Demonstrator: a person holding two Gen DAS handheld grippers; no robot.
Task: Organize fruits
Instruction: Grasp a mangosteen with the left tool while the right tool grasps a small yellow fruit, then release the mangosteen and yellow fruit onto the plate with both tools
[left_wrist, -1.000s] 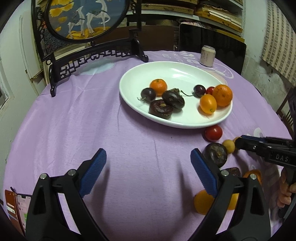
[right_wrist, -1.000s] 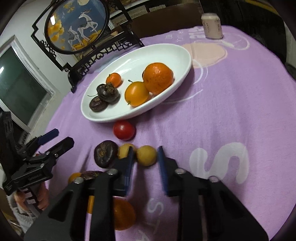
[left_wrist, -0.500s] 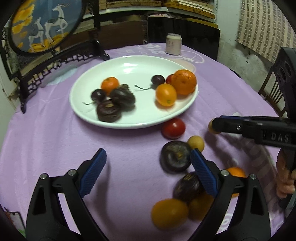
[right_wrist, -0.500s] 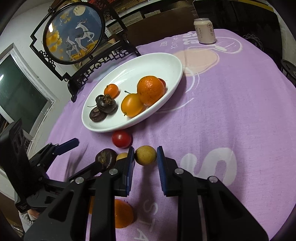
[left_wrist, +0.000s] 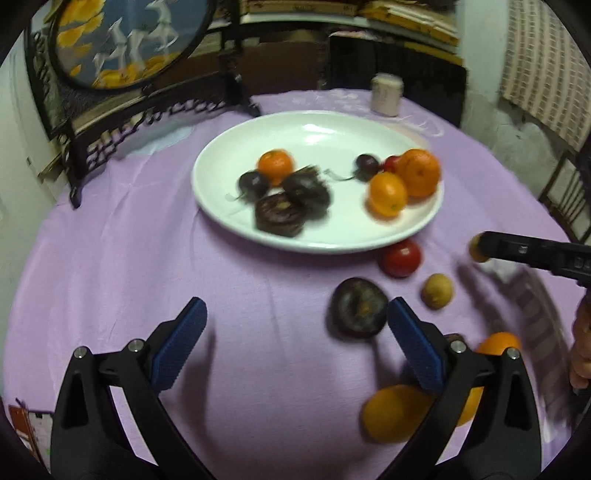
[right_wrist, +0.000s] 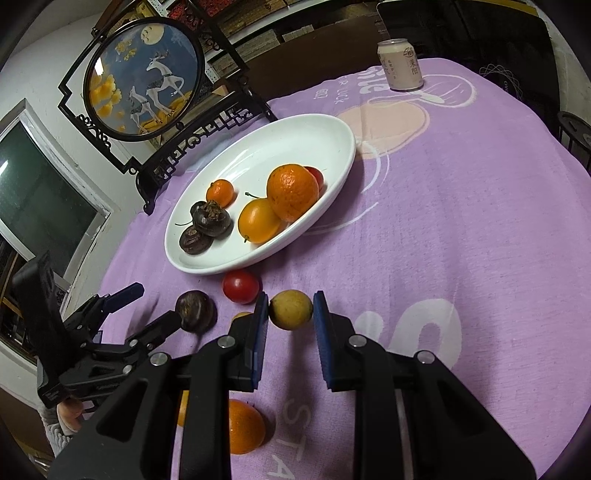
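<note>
One white plate (right_wrist: 334, 129) on the purple counter (right_wrist: 461, 221) holds oranges and dark fruits. Left gripper (left_wrist: 293, 341) spread wide, dark fruit (left_wrist: 358, 308) beside its right finger. Right gripper (right_wrist: 290, 310) clamps the yellow fruit (right_wrist: 291, 309) near the plate rim.

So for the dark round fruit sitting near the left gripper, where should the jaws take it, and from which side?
Across its widest middle, coming from above and slightly from the near side. The dark fruit is squat and round with its dimpled end facing up, so the sides offer the broadest opposing surfaces. The left gripper is open wide enough. A red fruit and a small yellow fruit lie beyond it, so a near approach looks less crowded.
</note>
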